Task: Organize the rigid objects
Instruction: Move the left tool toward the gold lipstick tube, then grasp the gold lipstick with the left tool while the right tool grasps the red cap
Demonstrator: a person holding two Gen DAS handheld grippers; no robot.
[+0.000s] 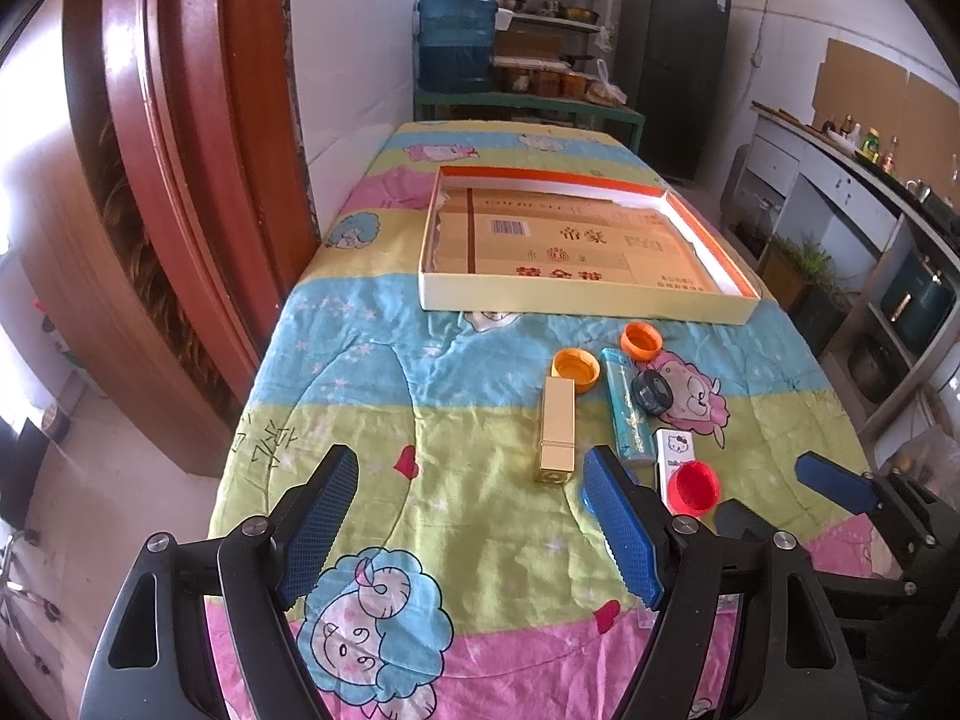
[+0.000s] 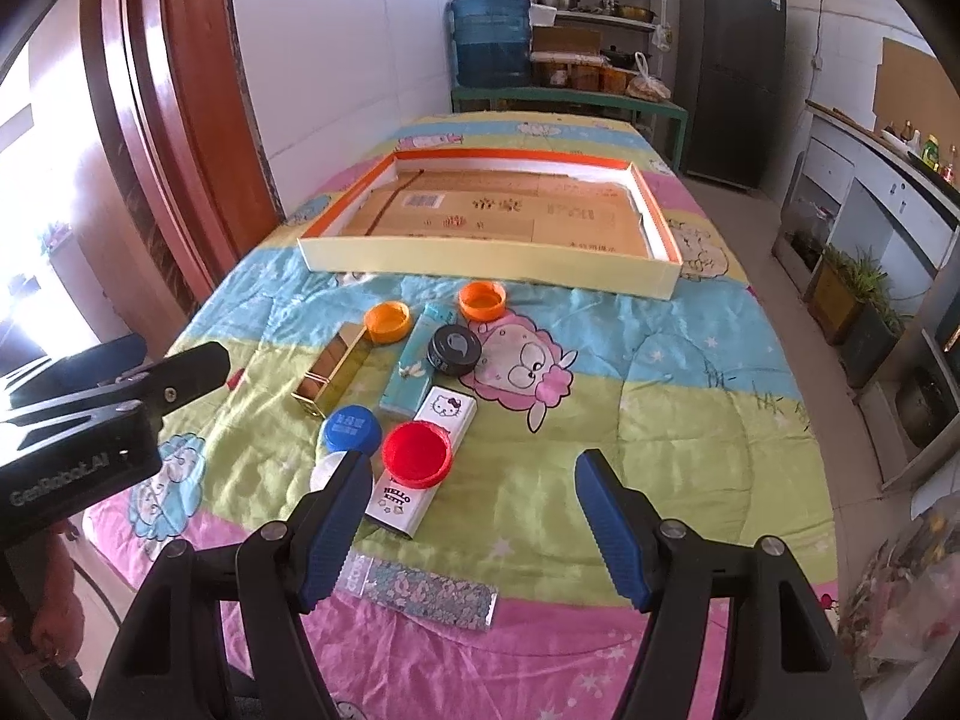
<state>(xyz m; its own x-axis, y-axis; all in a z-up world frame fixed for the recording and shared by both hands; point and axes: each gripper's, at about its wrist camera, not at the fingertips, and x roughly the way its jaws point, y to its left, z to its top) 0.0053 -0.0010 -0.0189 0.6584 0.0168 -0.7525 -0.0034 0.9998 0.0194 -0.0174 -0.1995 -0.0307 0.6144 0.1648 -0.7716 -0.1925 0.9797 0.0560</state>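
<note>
A shallow cardboard tray point(image 1: 576, 302) point(image 2: 480, 267) lies far back on the quilted table, nothing loose inside. In front of it cluster a gold box point(image 1: 557, 427) point(image 2: 333, 363), two orange caps point(image 1: 576, 368) point(image 2: 482, 300), a teal box point(image 1: 624, 403) point(image 2: 416, 360), a black round tin point(image 1: 651, 391) point(image 2: 454, 349), a white Hello Kitty box point(image 2: 420, 468), a red cap point(image 1: 693, 487) point(image 2: 416, 452) and a blue cap point(image 2: 351, 427). My left gripper point(image 1: 468, 516) is open, nearer than the gold box. My right gripper point(image 2: 474, 510) is open, just nearer than the red cap.
A flowered flat packet point(image 2: 429, 591) lies near the table's front edge. A wooden door frame point(image 1: 180, 180) stands left of the table. A blue water jug point(image 1: 456, 39) and shelves stand beyond the far end; a counter point(image 1: 870, 192) runs along the right.
</note>
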